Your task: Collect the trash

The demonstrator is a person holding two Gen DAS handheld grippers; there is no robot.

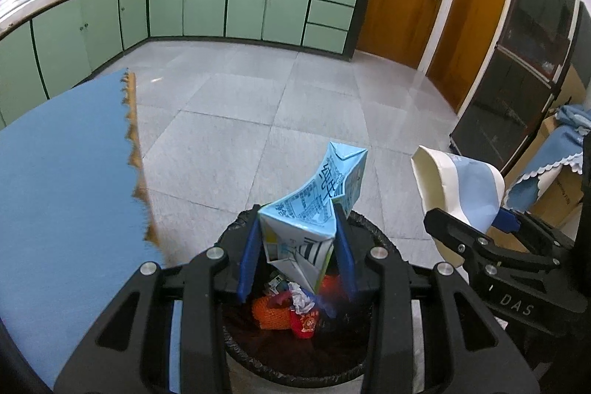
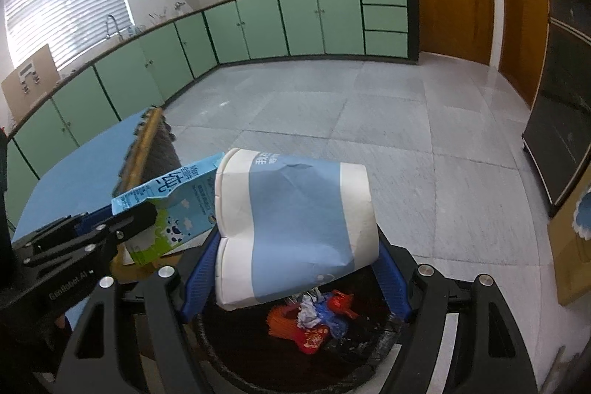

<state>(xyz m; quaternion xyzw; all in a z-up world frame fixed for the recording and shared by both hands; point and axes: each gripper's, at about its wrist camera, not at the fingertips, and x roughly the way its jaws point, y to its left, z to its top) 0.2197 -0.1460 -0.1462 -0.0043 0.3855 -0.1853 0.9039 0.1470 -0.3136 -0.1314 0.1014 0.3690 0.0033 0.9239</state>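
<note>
My left gripper (image 1: 297, 253) is shut on a crushed light-blue milk carton (image 1: 314, 205) and holds it right above the open trash bin (image 1: 373, 235), which is lined with a black bag. My right gripper (image 2: 295, 268) is shut on a crumpled white and blue paper cup (image 2: 295, 228), also above the bin (image 2: 391, 327). The cup shows at the right of the left wrist view (image 1: 458, 187). The carton shows at the left of the right wrist view (image 2: 173, 205). Orange, red and white trash (image 2: 306, 324) lies inside the bin.
A table with a blue cloth (image 1: 62, 172) stands to the left of the bin. Grey tiled floor (image 1: 258, 98) stretches ahead to green cabinets (image 1: 221, 6). A dark glass cabinet (image 1: 517, 80) and cardboard boxes (image 1: 557, 187) stand at the right.
</note>
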